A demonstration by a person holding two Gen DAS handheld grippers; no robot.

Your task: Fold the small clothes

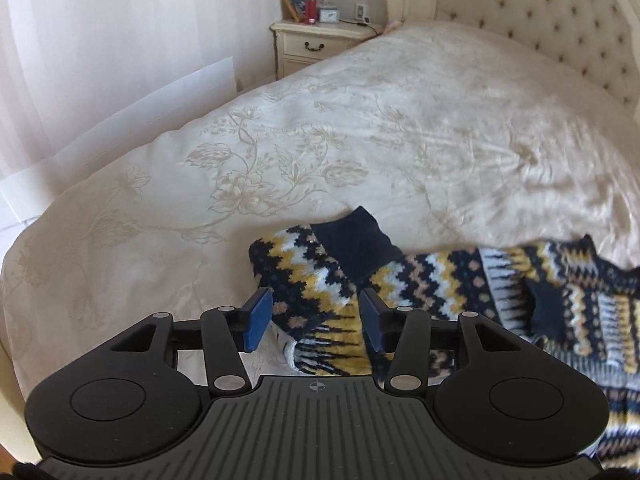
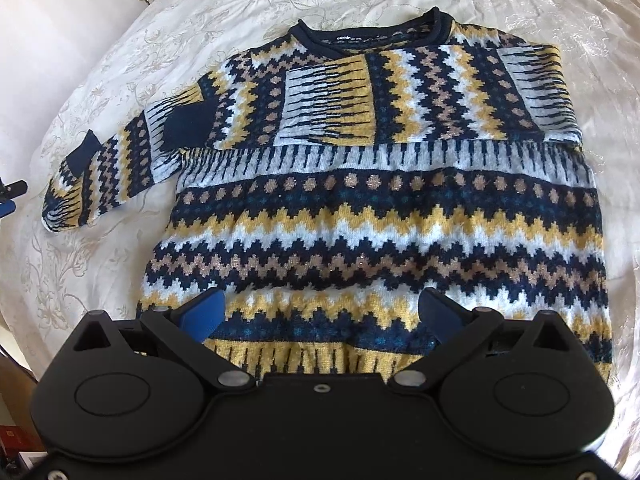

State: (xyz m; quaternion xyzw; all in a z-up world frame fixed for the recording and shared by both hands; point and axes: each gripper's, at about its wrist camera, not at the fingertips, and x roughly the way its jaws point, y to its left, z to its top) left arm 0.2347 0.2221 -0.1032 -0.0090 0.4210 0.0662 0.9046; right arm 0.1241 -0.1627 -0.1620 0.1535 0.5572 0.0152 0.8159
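A knitted sweater [image 2: 380,216] in navy, yellow, white and tan zigzag bands lies flat on the bed, collar at the far side. One sleeve is folded across the chest; the other sleeve [image 2: 96,176] sticks out to the left, bent back on itself. My left gripper [image 1: 316,320] is open with its blue pads on either side of that sleeve's bent end [image 1: 320,280], not closed on it. My right gripper [image 2: 320,316] is open wide and hovers just above the sweater's lower hem. The left gripper's tip shows at the right wrist view's left edge [image 2: 10,196].
The cream floral bedspread [image 1: 280,140] covers the whole bed. A tufted headboard [image 1: 540,12] stands at the back right. A nightstand [image 1: 316,46] with a lamp, frame and clock stands beyond the bed's far corner. White curtains [image 1: 100,40] hang along the left.
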